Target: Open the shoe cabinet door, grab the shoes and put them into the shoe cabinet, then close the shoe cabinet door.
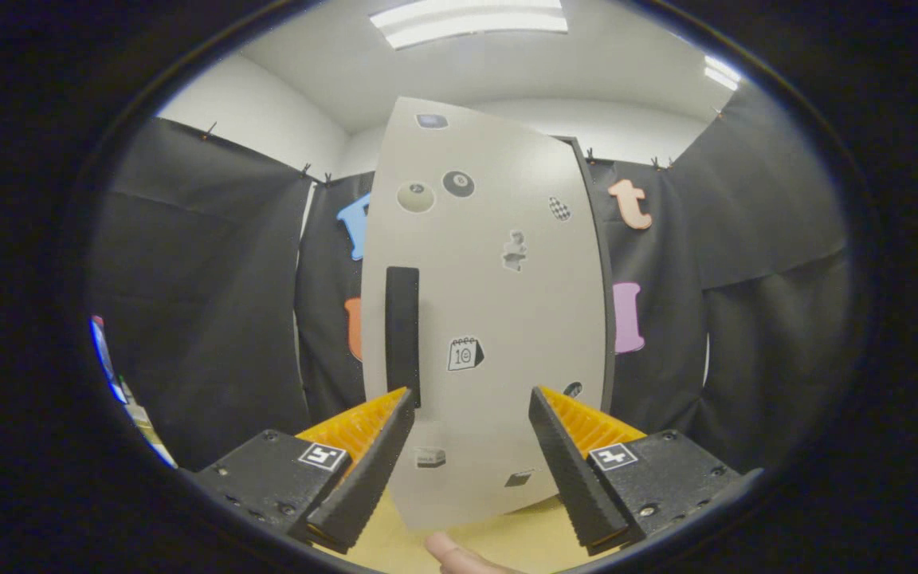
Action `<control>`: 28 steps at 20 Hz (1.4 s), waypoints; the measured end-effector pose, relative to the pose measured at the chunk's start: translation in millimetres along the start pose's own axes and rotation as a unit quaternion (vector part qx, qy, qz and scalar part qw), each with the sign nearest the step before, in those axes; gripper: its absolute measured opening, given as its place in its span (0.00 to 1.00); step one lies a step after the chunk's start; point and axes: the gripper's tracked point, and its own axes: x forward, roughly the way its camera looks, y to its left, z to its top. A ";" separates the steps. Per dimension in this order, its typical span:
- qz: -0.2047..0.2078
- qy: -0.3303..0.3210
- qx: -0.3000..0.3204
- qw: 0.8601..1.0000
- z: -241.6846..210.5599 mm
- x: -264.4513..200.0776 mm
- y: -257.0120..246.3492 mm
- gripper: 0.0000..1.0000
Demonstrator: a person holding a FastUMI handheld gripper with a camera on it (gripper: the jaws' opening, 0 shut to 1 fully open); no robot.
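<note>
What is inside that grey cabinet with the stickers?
The cabinet door is shut, so the inside is hidden. Its front carries stickers and a black handle. The open gripper sits just before it, holding nothing.

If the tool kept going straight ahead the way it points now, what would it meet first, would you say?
Most likely the grey cabinet door, which stands right ahead of the open tool. The door's black handle sits just off the left finger, so that finger might catch it; depth is unclear.

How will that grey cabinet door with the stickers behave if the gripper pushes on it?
The cabinet door looks flat and rigid, so it would probably swing as one piece rather than bend. Its smooth face may let fingers slip; the black handle likely offers better purchase. The gripper is open, just before it.
</note>
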 end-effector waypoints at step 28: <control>-0.027 -0.007 0.003 1.000 26.1 -148.1 7.9 0.97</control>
